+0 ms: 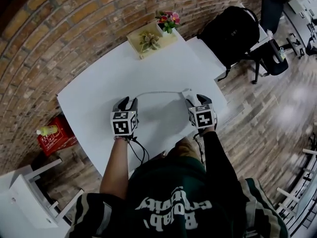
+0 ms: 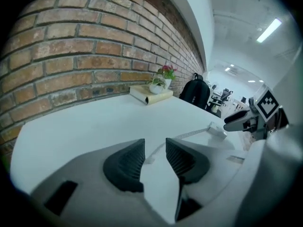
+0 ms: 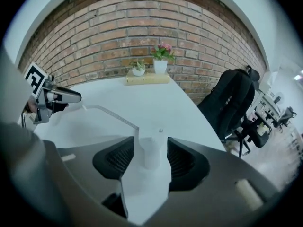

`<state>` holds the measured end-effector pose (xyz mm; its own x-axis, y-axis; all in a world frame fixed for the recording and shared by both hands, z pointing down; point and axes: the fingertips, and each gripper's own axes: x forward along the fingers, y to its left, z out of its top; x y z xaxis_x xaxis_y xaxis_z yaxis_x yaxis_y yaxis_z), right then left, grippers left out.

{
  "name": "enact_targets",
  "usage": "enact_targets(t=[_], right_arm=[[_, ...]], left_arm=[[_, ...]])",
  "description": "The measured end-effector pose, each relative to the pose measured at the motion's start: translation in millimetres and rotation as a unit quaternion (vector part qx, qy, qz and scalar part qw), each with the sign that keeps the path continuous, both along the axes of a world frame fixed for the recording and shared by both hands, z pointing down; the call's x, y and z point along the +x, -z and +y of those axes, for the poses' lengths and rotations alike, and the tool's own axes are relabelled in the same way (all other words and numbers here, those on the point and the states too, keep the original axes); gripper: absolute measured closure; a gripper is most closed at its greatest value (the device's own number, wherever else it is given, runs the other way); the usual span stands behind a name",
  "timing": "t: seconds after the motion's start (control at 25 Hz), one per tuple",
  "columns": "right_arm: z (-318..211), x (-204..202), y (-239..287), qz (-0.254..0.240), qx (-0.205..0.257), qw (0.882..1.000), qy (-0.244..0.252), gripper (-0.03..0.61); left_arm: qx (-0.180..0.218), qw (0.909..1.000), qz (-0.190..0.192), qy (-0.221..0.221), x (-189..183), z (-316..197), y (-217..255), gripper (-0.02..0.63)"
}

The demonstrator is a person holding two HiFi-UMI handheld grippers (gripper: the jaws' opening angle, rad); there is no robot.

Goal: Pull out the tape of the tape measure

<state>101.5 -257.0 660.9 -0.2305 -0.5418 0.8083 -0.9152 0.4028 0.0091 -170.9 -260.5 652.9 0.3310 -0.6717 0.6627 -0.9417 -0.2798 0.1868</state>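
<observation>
Both claws sit low over a white table, side by side, tips aimed toward the brick wall.

The right claw has its jaws apart. The white tape measure sits on the table between them. A thin strip of table shows on either side of it, so neither pad presses on it.

From the tape measure the tape runs out across the table toward the left claw, lying flat in a slight bow. The left claw's jaws are spread as well. The free end of the tape lies on the table in the gap just ahead of their tips, and its own view shows it touching neither pad. Nothing is clamped in either claw.

Well ahead of both claws, close to the wall, a book lies flat. A small green plant and a pot of pink flowers stand on it.

Ahead of the right claw and off to its outer side, past the table's edge, a black backpack rests on a chair. On the floor, off the left claw's outer side, sits a red box with a yellow bottle lying on top.
</observation>
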Motion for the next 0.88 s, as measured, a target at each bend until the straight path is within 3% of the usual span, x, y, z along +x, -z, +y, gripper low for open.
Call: enact_targets(t=[0.28, 0.6, 0.76, 0.88], right_arm=[[-11.3, 2.5, 99.1, -0.036, 0.143, 0.989, -0.005, 0.342], [-1.4, 14.1, 228.3, -0.087, 0.284, 0.955, 0.001, 0.341], [26.8, 15.7, 276.9, -0.108, 0.332, 0.937, 0.026, 0.341], [53.1, 20.8, 298.4, -0.119, 0.352, 0.928, 0.042, 0.341]], left_arm=[[0.131, 0.9906, -0.002, -0.040, 32.0, -17.0, 107.3, 0.476], [0.265, 0.9629, 0.002, -0.048, 65.0, 0.7, 246.4, 0.474], [0.318, 0.9471, -0.002, -0.043, 81.0, 36.4, 304.5, 0.474], [0.339, 0.9400, -0.010, -0.038, 94.1, 69.8, 327.9, 0.474]])
